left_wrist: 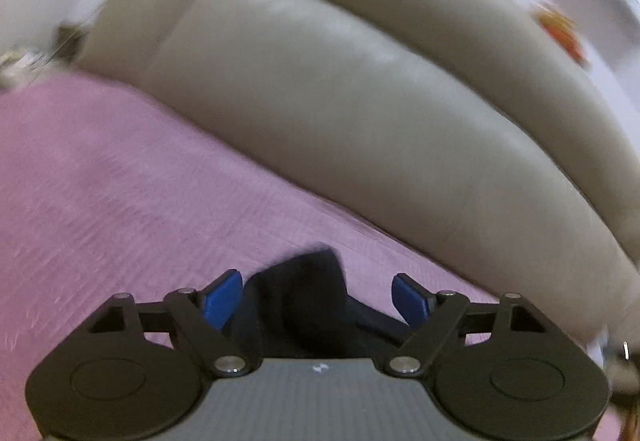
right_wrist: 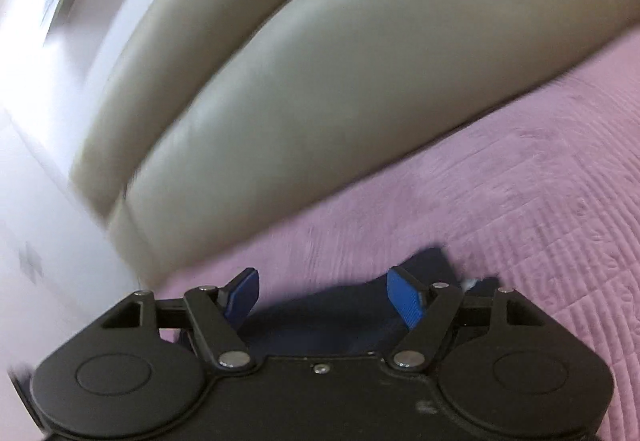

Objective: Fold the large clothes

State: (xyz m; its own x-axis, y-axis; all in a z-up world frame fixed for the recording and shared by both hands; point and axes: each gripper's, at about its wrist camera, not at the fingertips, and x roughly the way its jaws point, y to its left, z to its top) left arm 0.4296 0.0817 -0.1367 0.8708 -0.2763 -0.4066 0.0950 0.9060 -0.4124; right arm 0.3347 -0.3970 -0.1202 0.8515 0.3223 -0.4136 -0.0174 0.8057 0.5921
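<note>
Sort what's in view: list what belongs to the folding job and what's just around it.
Job:
dark garment, lying between the open blue pads
left hand-held gripper
right hand-held gripper

Just around:
pink quilted bedspread
beige padded headboard
orange object, blurred

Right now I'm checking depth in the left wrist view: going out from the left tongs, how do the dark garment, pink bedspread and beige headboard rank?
1. Dark garment, between the open left tongs.
2. Pink bedspread, underneath, stretching ahead and left.
3. Beige headboard, beyond, upper right.
</note>
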